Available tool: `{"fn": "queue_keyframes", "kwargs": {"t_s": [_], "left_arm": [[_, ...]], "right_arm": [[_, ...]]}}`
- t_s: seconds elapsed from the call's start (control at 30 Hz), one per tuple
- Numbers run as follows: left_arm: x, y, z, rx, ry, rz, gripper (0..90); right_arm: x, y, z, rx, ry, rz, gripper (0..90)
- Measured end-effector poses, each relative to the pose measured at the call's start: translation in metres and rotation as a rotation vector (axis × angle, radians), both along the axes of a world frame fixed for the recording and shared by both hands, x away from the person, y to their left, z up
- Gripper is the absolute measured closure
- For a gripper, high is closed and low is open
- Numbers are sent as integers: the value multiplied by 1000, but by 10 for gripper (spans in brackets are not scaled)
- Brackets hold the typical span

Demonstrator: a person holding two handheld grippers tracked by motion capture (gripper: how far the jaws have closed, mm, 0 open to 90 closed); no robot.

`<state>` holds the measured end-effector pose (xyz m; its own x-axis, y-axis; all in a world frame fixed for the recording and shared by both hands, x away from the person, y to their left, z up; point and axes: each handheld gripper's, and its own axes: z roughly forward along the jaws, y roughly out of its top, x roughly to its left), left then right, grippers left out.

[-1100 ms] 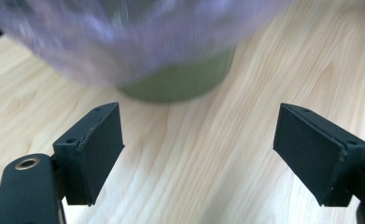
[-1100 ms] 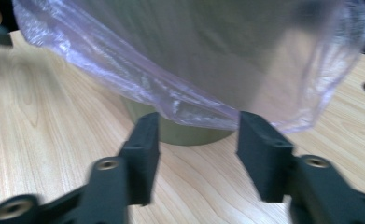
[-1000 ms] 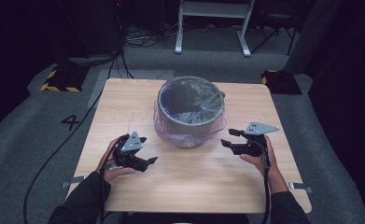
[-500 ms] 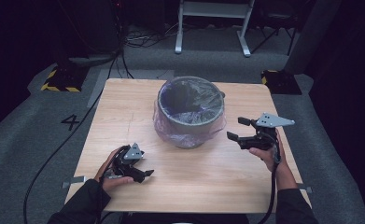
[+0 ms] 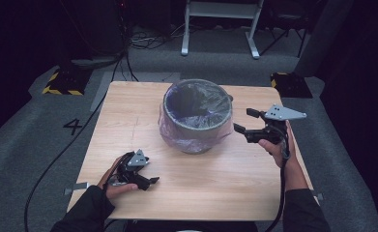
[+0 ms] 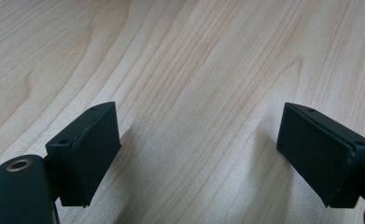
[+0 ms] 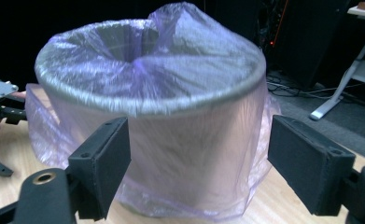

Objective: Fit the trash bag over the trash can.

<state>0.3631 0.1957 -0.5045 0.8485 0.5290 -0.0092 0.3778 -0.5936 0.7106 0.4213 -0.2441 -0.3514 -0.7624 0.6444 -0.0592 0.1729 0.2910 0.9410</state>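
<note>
Your right gripper (image 5: pixel 242 122) is facing the bag-lined bin (image 5: pixel 196 116), jaws apart and empty.
The bin is sitting at its nine o'clock; your left gripper (image 5: pixel 150 181), also gaping, is resting farther off.

Counter (image 5: pixel 128 116): stands on the floor (image 5: pixel 41 140), its far edge toward the stand (image 5: pixel 220 24).
Bin (image 5: pixel 196 118): on the counter, right of centre, toward the far edge.
Bag (image 5: pixel 196 96): in the bin, folded out over the rim, its skirt reaching the counter around the base.
Left claw (image 5: pixel 150 182): low over the counter's near left part, before and left of the bin, well apart from it; bare counter between its jaws.
Right claw (image 5: pixel 244 123): right of the bin, near its wall, above the counter, pointing left at it.
Floor mark (image 5: pixel 73 126): left of the counter.
Cables (image 5: pixel 143 41): on the floor behind the counter.
</note>
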Motion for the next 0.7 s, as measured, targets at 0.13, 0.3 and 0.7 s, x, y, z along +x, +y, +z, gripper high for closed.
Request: {"fn": "queue_keyframes", "kwargs": {"t_s": [0.13,0.3,0.7], "left_arm": [[0,0,0,1,-1,1,129],[-1,-2,0,2,0,17,129],[-1,-2,0,0,1,18,128]], "right_arm": [[2,8,10,-9,-16,12,214],[5,19,20,-21,-25,30,221],[17,40,31,-30,-23,29,198]]}}
